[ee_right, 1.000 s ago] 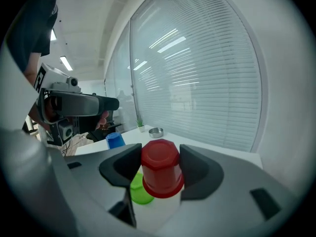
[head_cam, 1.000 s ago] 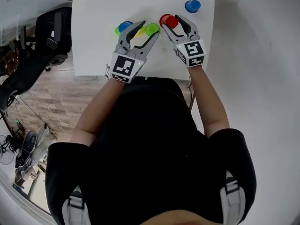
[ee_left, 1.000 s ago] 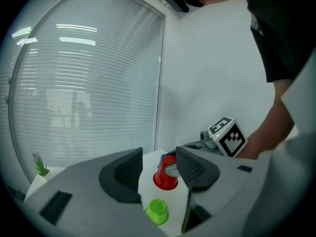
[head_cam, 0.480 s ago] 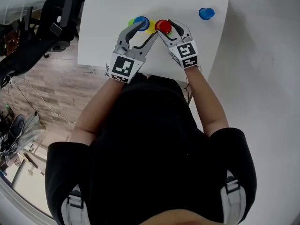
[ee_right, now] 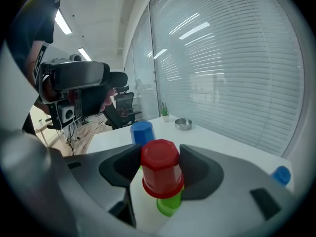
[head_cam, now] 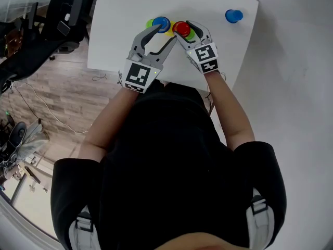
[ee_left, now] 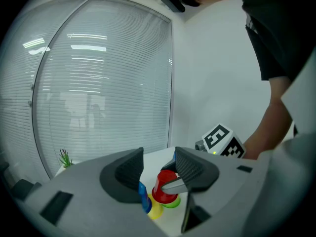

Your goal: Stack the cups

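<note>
My right gripper (head_cam: 184, 28) (ee_right: 160, 164) is shut on an upturned red cup (head_cam: 181, 28) (ee_right: 160, 169), and both pads press its sides. The red cup sits over a green cup (ee_right: 168, 205) (head_cam: 191, 34) on the white table (head_cam: 125, 40). My left gripper (head_cam: 166, 33) (ee_left: 159, 162) stands open with nothing between its pads. Just past its left fingertip is an upturned blue cup (head_cam: 161, 23) (ee_left: 143, 201), with a yellow cup (ee_left: 155, 211) right by its base. Another green cup (head_cam: 150, 23) peeks out left of the blue one. The red cup (ee_left: 165, 185) shows beyond the left jaws.
A second blue cup (head_cam: 234, 16) (ee_right: 281, 174) stands alone near the table's far right corner. A small metal dish (ee_right: 183, 124) and a little potted plant (ee_right: 164, 110) (ee_left: 65, 158) sit at the far end. A black office chair (head_cam: 67, 20) stands left of the table.
My right gripper has carried the red cup left and down over the green cup. My left gripper has shifted toward the blue and yellow cups. The view has moved too.
</note>
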`<state>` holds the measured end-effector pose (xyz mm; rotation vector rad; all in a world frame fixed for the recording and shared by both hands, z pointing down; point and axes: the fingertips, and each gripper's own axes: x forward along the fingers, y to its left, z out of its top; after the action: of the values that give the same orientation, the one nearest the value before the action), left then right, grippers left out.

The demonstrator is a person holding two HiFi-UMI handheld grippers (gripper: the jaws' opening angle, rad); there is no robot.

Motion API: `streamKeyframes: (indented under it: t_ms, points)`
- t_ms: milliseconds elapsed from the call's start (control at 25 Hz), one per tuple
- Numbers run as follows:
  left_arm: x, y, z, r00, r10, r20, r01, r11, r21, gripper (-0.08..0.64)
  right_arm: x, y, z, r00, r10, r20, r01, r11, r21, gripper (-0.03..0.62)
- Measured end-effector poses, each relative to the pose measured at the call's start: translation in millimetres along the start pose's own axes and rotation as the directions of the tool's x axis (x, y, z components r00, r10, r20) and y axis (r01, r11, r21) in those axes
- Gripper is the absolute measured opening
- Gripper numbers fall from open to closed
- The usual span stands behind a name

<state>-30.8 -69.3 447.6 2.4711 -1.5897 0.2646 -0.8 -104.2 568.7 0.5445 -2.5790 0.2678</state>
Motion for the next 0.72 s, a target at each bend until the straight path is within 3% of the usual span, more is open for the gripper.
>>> streamKeyframes:
  t_ms: [480,720]
  points:
    - [2.7,1.5,-2.8,1.0,-0.008,-0.006,0.008,1.0,-0.004,0.212,6.1,4.8,5.7,1.0,0.022,0.021,-0.022,1.0,0.01,0.25]
    - [6.3,5.3,3.0,1.0,-0.01,0.002,0.01,1.0,0.003,0.212,-8.7,3.2,17.7,0.996,0.03,0.08,-0.032,0.999,0.03,0.324]
